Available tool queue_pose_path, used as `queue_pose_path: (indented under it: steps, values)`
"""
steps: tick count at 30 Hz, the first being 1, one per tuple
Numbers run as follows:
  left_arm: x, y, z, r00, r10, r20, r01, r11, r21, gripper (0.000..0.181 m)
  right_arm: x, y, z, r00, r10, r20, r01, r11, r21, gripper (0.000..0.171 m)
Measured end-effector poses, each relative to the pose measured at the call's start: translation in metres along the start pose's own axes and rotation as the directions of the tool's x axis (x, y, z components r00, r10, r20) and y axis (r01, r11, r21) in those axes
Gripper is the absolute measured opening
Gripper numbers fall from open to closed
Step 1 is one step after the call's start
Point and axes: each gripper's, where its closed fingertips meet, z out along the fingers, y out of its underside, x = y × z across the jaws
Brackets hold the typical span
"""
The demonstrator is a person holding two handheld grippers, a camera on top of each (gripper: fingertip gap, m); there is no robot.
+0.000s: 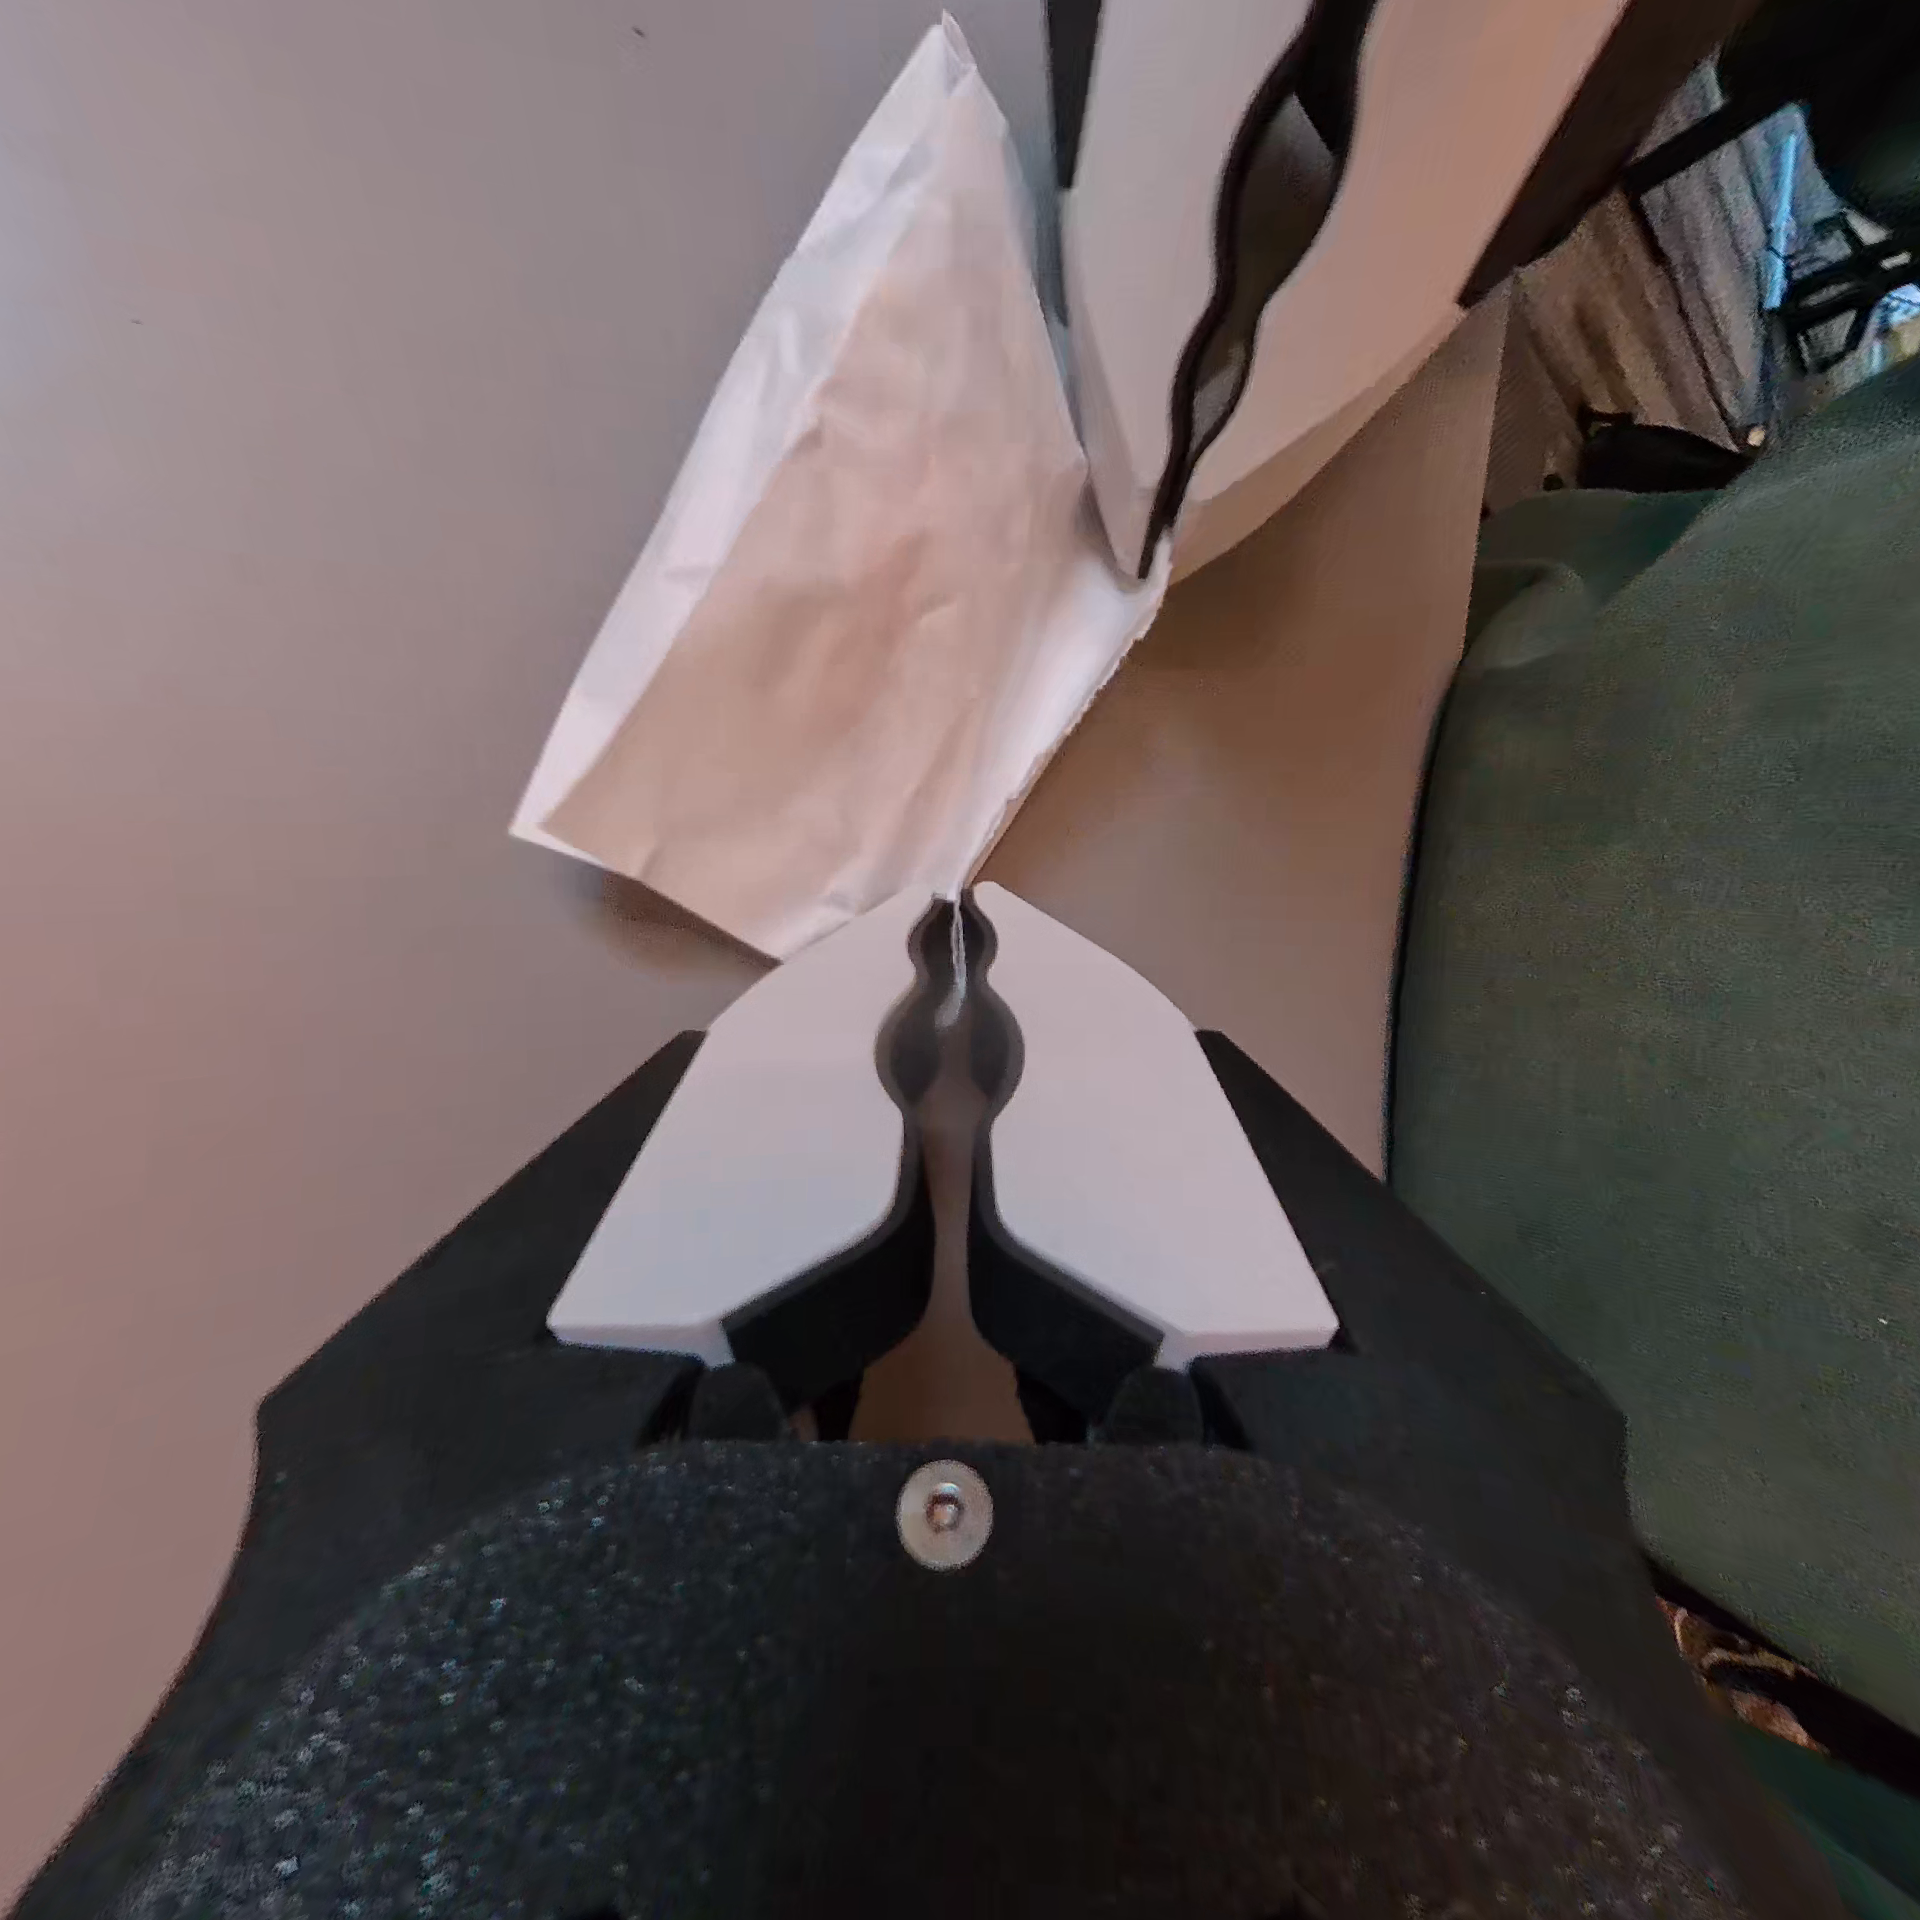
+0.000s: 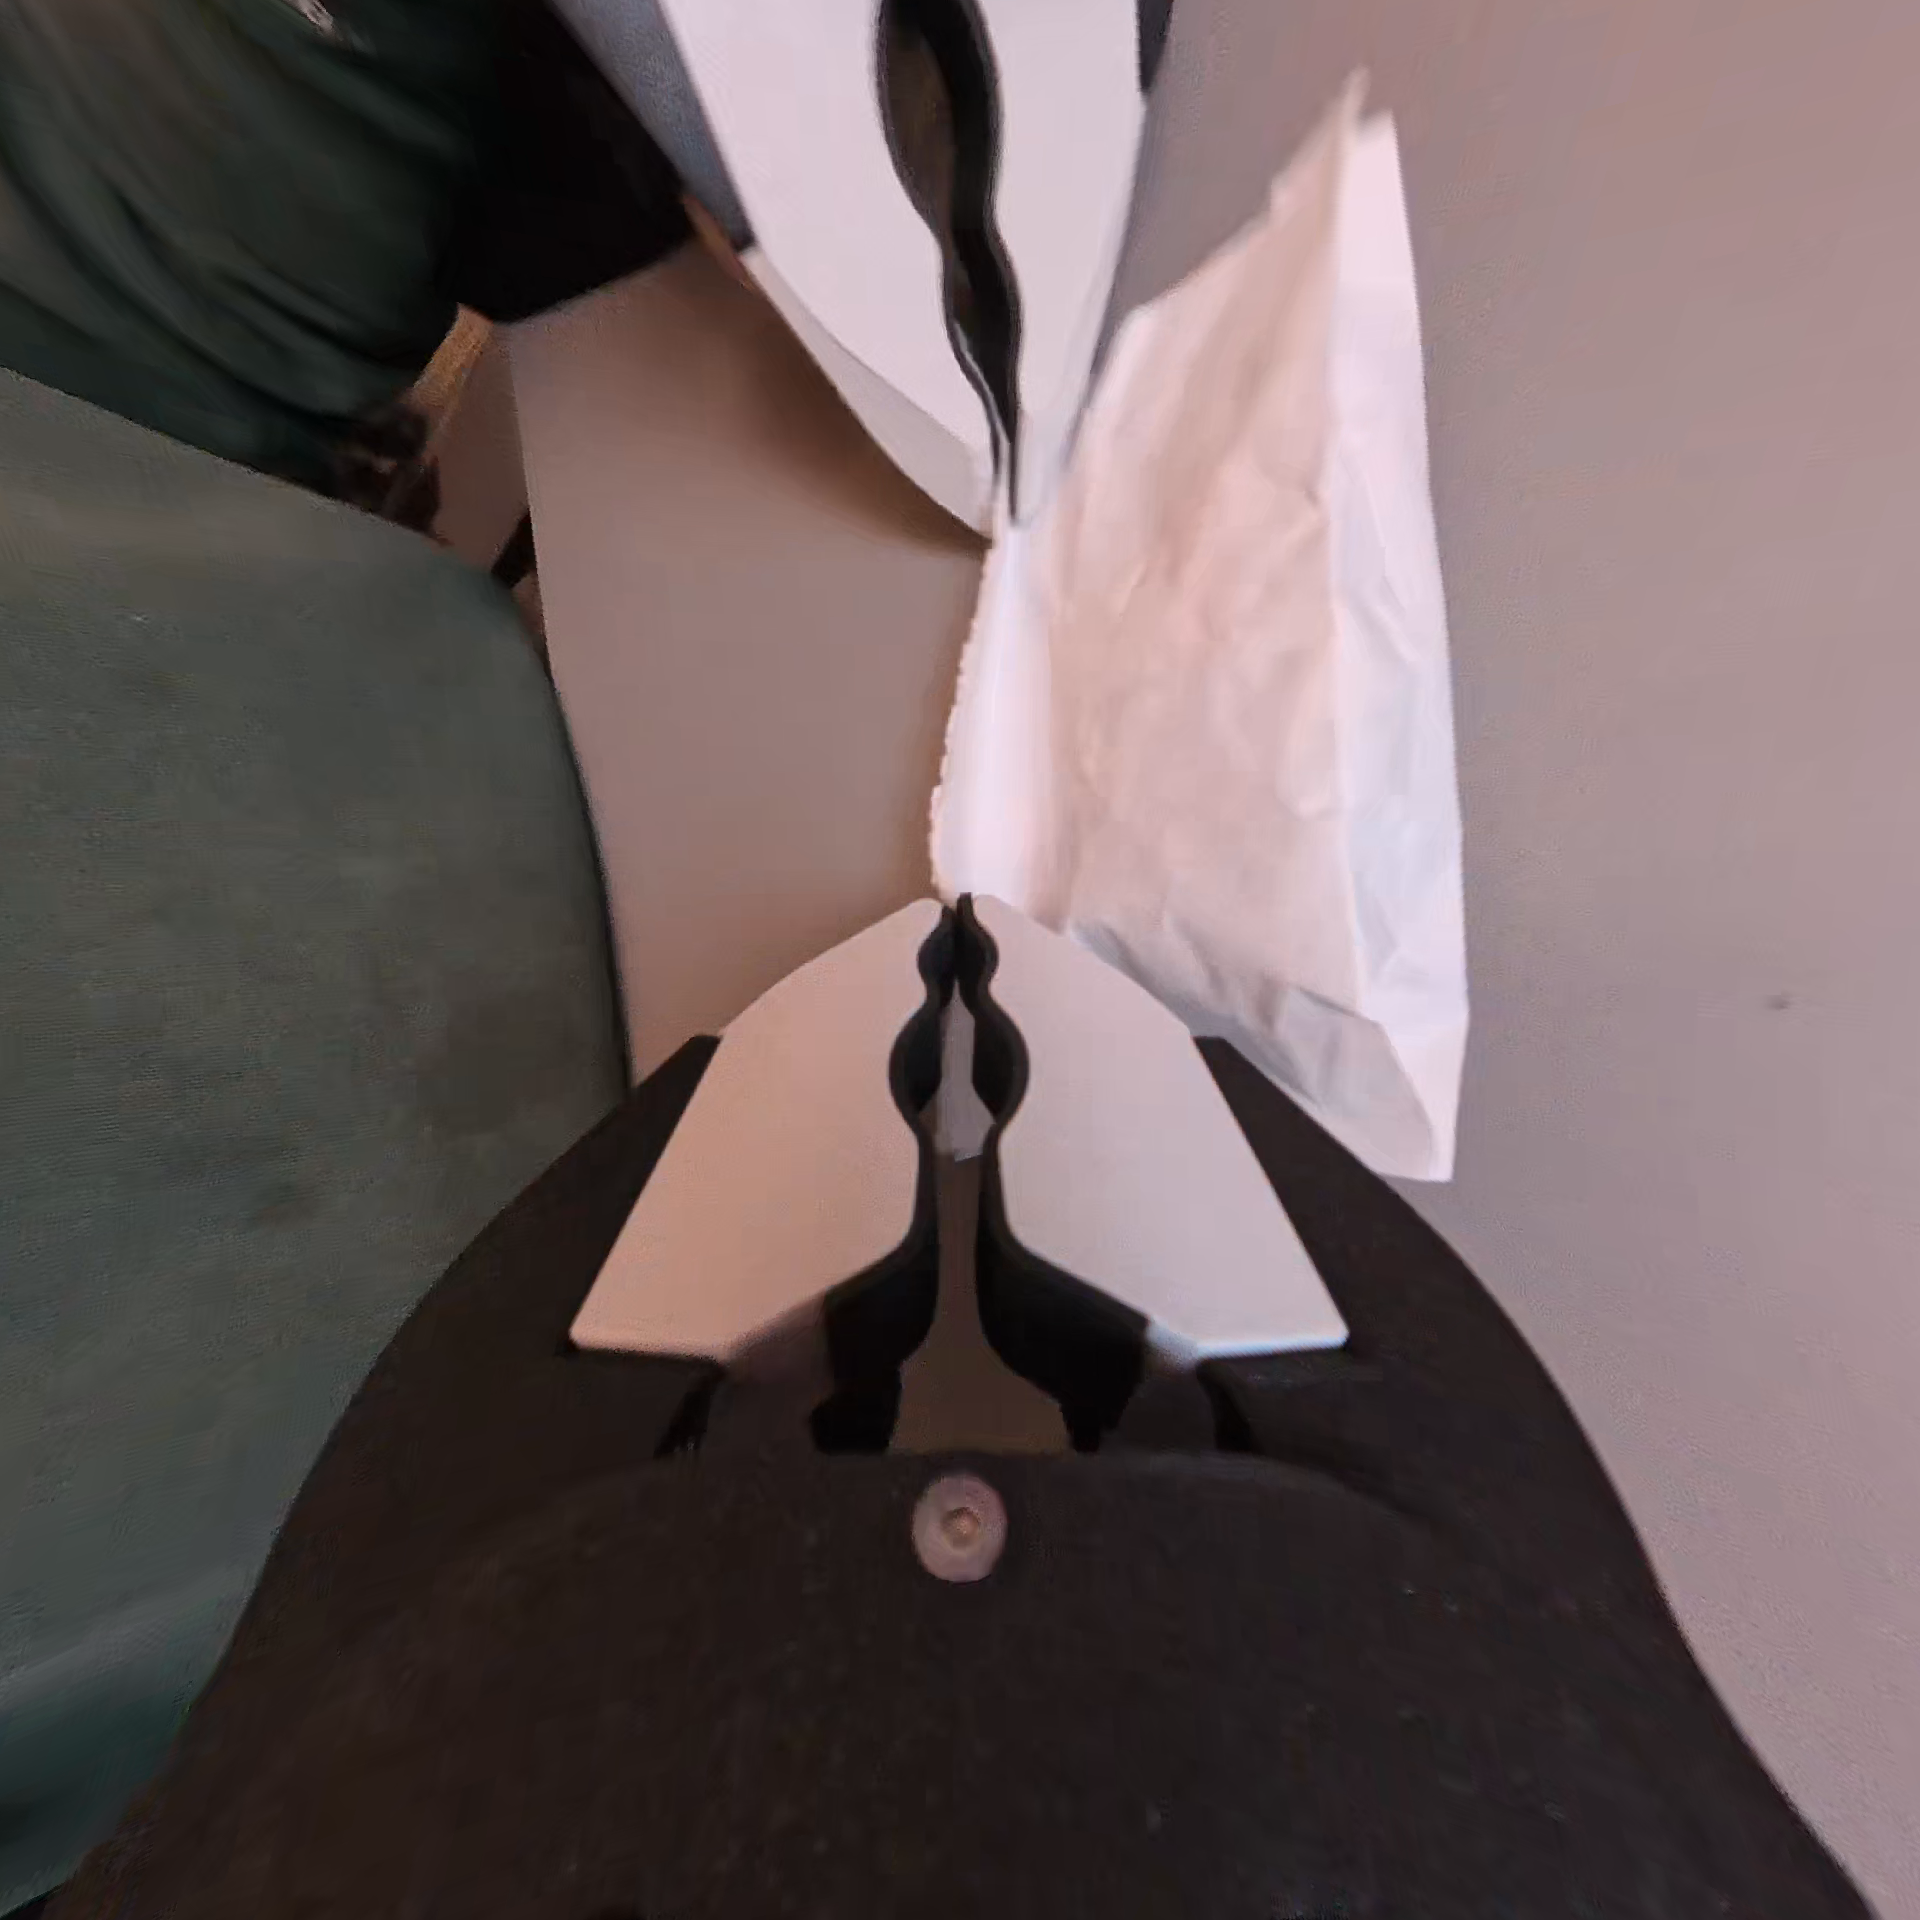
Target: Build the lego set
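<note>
Here we go: in the left wrist view the white paper bag (image 1: pixel 873 540) hangs across the middle of the frame, running from upper centre down toward my left gripper (image 1: pixel 958 902). Its lower corner sits right between my fingers (image 1: pixel 831 1049), which are pressed almost together on that thin paper edge, a sliver of it showing in the wavy slot between the dark pads. Up at the top right of the same frame, my right gripper (image 1: pixel 1143 566) comes in from above, pinching the bag's other corner, closed tight on it. To the left, behind the bag, is the pale desk (image 1: pixel 260 623); on the right edge sits a green upholstered chair (image 1: pixel 1662 935).

Over to the right wrist view: the green chair fills the left side, the desk lies to the right, and the bag hangs right of centre. My right gripper (image 2: pixel 958 906) has its fingers (image 2: pixel 1091 1049) squeezed nearly shut on the bag's lower left corner, a strip of white paper visible in the slot. At the top centre the left gripper (image 2: pixel 1006 488) clamps the bag's upper corner.

The bag is crinkled and plain on the faces I see: no brand, label or print readable. It's stretched between the two grips.
</note>
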Motion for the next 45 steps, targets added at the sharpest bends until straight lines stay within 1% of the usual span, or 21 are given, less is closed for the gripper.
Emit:
queue_pose_path:
  steps: [3,8,10,12,13,15,17,21,23,24,25,27,29,30,33,38,41,42,43,44,45]
  values:
    - [0.001,0.001,0.001,1.0,-0.007,0.008,0.007,1.0,0.002,0.001,0.003,0.002,0.003,0.992,0.108,0.065,-0.108,0.994,-0.008,0.0]
    - [-0.001,0.002,-0.001,0.999,-0.014,0.044,0.014,1.0,-0.008,0.002,0.013,-0.003,0.0,0.992,0.124,0.034,-0.126,0.989,0.073,0.0]
    - [-0.002,0.001,0.0,0.999,-0.011,0.044,0.012,1.0,-0.018,0.002,0.019,-0.008,-0.007,0.998,0.053,-0.044,-0.047,0.989,0.143,0.0]
    - [-0.002,0.001,0.0,0.999,-0.013,0.032,0.014,1.0,-0.019,0.002,0.021,-0.009,-0.013,0.981,-0.102,-0.165,0.129,0.979,0.16,0.001]
    - [-0.002,0.001,-0.001,1.0,-0.018,0.022,0.018,1.0,-0.018,0.002,0.022,-0.008,-0.014,0.95,-0.194,-0.244,0.233,0.961,0.146,0.001]
    - [-0.002,0.001,-0.001,1.0,-0.02,0.009,0.02,1.0,-0.02,0.002,0.022,-0.008,-0.016,0.845,-0.37,-0.386,0.433,0.897,0.088,0.005]
    - [-0.002,0.001,-0.001,1.0,-0.012,0.004,0.012,1.0,-0.025,0.002,0.022,-0.002,-0.014,0.727,-0.51,-0.46,0.573,0.82,-0.004,0.018]
    - [-0.001,0.003,-0.001,1.0,0.005,-0.022,-0.005,0.999,-0.033,0.002,0.029,-0.002,-0.017,0.539,-0.629,-0.56,0.705,0.701,-0.11,0.022]
    - [0.0,0.004,-0.001,0.999,0.014,-0.037,-0.015,0.999,-0.046,0.002,0.032,-0.004,-0.017,0.487,-0.661,-0.571,0.736,0.662,-0.138,0.018]
    - [0.0,0.004,-0.001,0.999,0.014,-0.042,-0.017,0.999,-0.051,0.002,0.032,-0.003,-0.015,0.483,-0.674,-0.56,0.743,0.653,-0.145,0.011]
    - [0.001,0.004,-0.001,0.999,0.011,-0.047,-0.014,0.998,-0.056,0.002,0.03,-0.001,-0.013,0.502,-0.678,-0.537,0.74,0.658,-0.14,0.0]
    - [0.0,0.004,-0.001,0.999,0.006,-0.053,-0.008,0.999,-0.053,0.002,0.025,0.002,-0.01,0.627,-0.623,-0.468,0.673,0.735,-0.078,0.0]
    - [0.0,0.004,-0.002,0.999,-0.004,-0.053,0.002,0.999,-0.037,0.002,0.019,0.005,-0.008,0.786,-0.498,-0.366,0.538,0.843,0.008,0.0]
    - [-0.001,0.003,-0.003,0.999,-0.006,-0.049,0.005,1.0,-0.025,0.002,0.017,0.005,-0.008,0.844,-0.432,-0.319,0.467,0.883,0.041,0.0]
    - [-0.004,-0.002,-0.005,0.999,-0.013,-0.038,0.014,1.0,0.021,0.001,0.012,0.007,-0.006,0.953,-0.242,-0.184,0.263,0.959,0.102,0.0]
    - [-0.007,-0.009,-0.008,0.998,0.055,0.03,-0.058,0.993,0.099,0.004,0.008,0.006,-0.006,0.998,-0.033,-0.051,0.041,0.988,0.147,0.0]
    - [-0.004,-0.018,-0.011,0.989,0.125,0.076,-0.137,0.975,0.177,0.021,0.005,0.005,-0.008,0.998,0.056,0.035,-0.062,0.981,0.182,0.0]
    - [-0.005,-0.021,-0.011,0.985,0.14,0.1,-0.158,0.968,0.195,0.019,0.004,0.004,-0.01,0.995,0.076,0.061,-0.087,0.978,0.189,0.0]
    - [-0.007,-0.023,-0.011,0.981,0.149,0.121,-0.171,0.963,0.206,0.01,0.003,0.004,-0.011,0.992,0.096,0.084,-0.111,0.975,0.194,0.0]
    - [-0.007,-0.024,-0.01,0.982,0.148,0.12,-0.171,0.962,0.213,0.002,0.003,0.005,-0.012,0.989,0.112,0.1,-0.13,0.973,0.191,0.0]
    - [-0.005,-0.024,-0.008,0.987,0.127,0.099,-0.146,0.966,0.213,0.001,0.003,0.006,-0.013,0.986,0.125,0.111,-0.144,0.972,0.183,0.0]
